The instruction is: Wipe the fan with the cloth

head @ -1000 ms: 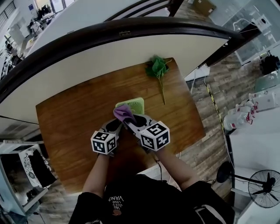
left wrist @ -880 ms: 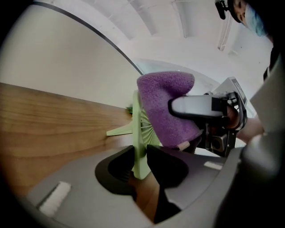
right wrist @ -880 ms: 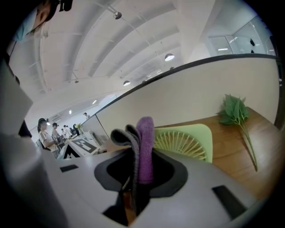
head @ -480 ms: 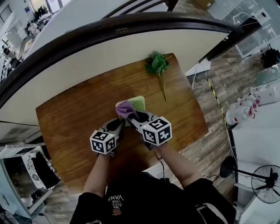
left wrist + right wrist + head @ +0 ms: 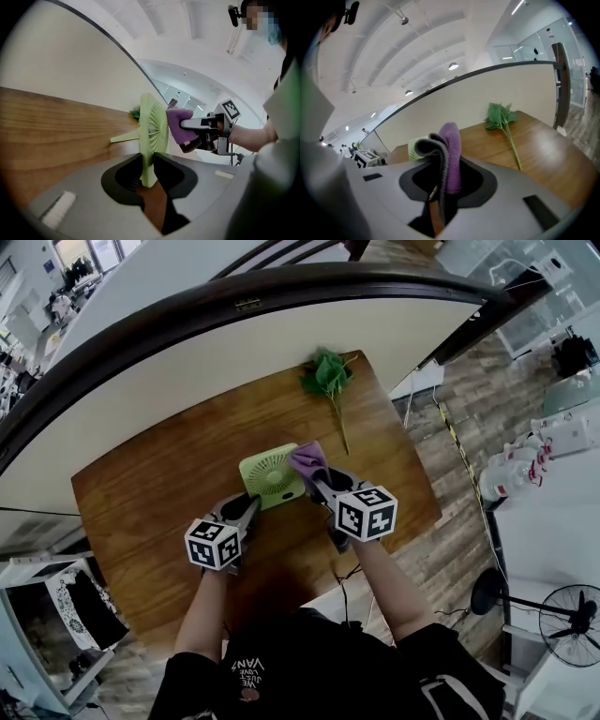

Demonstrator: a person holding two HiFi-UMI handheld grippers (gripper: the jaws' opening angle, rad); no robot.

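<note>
A small light-green fan (image 5: 272,474) stands on the wooden table (image 5: 159,484). My left gripper (image 5: 251,505) is shut on its near rim; in the left gripper view the fan (image 5: 152,136) stands edge-on between the jaws of my left gripper (image 5: 147,173). My right gripper (image 5: 319,482) is shut on a folded purple cloth (image 5: 307,457) just right of the fan. The cloth (image 5: 178,124) touches or nearly touches the fan's grille. In the right gripper view the cloth (image 5: 450,150) sticks up from the jaws of my right gripper (image 5: 440,187), with the fan (image 5: 417,147) behind it at the left.
A green leafy sprig (image 5: 328,381) with a long stem lies at the table's far right corner, also the sprig (image 5: 501,117) in the right gripper view. A curved cream partition (image 5: 281,343) runs behind the table. A floor fan (image 5: 567,620) stands on the floor at the right.
My right gripper has carried the cloth from over the fan's front to its right side, so the fan's grille now shows. The left gripper has kept its place.
</note>
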